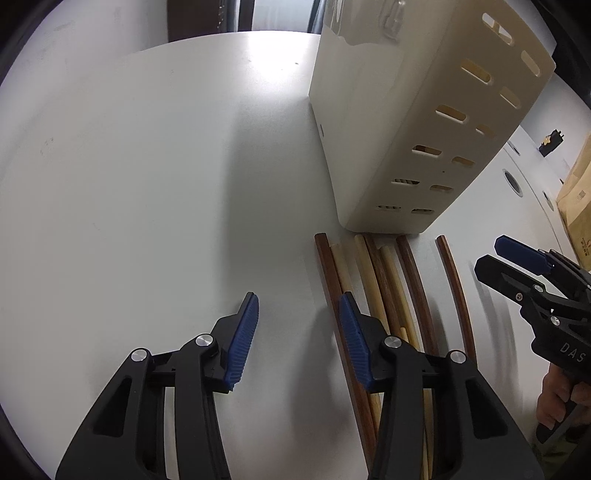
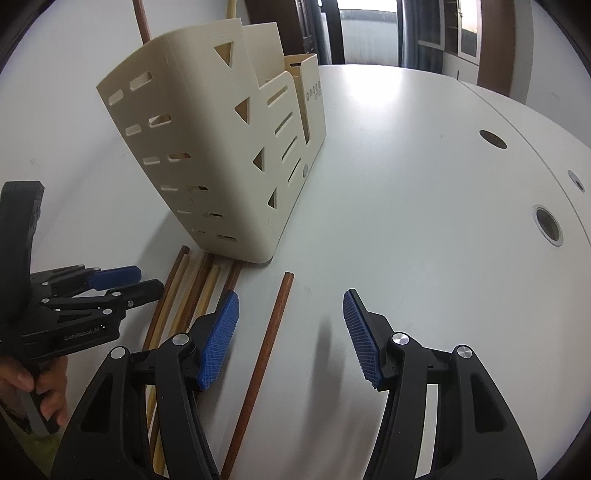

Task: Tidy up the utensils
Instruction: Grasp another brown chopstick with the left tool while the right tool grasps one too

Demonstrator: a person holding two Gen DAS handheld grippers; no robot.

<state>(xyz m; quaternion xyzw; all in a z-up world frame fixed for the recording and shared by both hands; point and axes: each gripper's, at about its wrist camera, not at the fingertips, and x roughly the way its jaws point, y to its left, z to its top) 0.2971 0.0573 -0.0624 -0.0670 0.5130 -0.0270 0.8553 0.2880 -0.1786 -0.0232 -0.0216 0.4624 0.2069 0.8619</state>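
Both views showed a white worktop (image 1: 129,155) bearing a cream slotted holder (image 1: 413,122) and a row of chopsticks (image 1: 373,280) laid flat in front of it.

Left wrist view: the left tongs (image 1: 299,332) stood spread at lower centre of the frame, with bare worktop between the blue pads (image 1: 240,339). Nothing was pinched. The right-hand pad sat over the leftmost dark chopstick; whether it touched could not be told. The chopsticks, dark and pale mixed, ran from the foot of the holder down to the bottom edge, right of centre. One dark stick (image 1: 456,291) lay apart from the rest, further right. The holder occupied the upper right. The right tongs (image 1: 517,258) entered from the right edge, with a hand (image 1: 554,402) on the grip below.

Right wrist view: the right tongs (image 2: 291,332) stood spread at lower centre and pinched nothing. The single dark stick (image 2: 266,362) lay on the worktop between the two pads, nearer the left one, touching neither. The bundle of chopsticks (image 2: 184,295) lay at lower left, partly hidden behind the left finger. The holder (image 2: 207,147) stood at upper left, with two sticks (image 2: 142,18) rising from its top at the frame edge. The left tongs (image 2: 147,280) showed at the left edge, held by a hand (image 2: 48,384).
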